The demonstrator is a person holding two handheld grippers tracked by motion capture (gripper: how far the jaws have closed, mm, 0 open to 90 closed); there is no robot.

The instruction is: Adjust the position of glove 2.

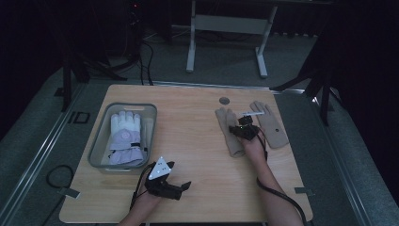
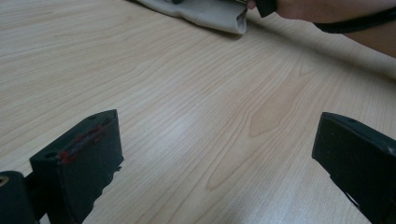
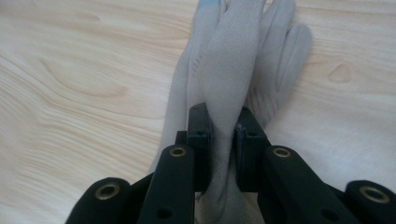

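Note:
Two beige gloves lie on the right half of the wooden table (image 1: pixel 197 141). My right gripper (image 1: pixel 245 131) rests on the left beige glove (image 1: pixel 225 121), and its jaws are shut on a raised fold of that glove (image 3: pixel 233 56), seen squeezed between the pads of my right gripper (image 3: pixel 224 117). The other beige glove (image 1: pixel 274 126) lies flat just to the right. Near the table's front edge my left gripper (image 1: pixel 181 186) lies open, its jaws wide apart with only bare wood between the jaws of my left gripper (image 2: pixel 215 154). The held glove's cuff (image 2: pixel 210 14) appears far off in the left gripper view.
A grey plastic bin (image 1: pixel 101 136) stands at the left of the table and holds a white and lavender glove (image 1: pixel 124 136). A small round hole (image 1: pixel 224 100) sits near the table's far edge. A white frame (image 1: pixel 226 28) stands on the floor beyond.

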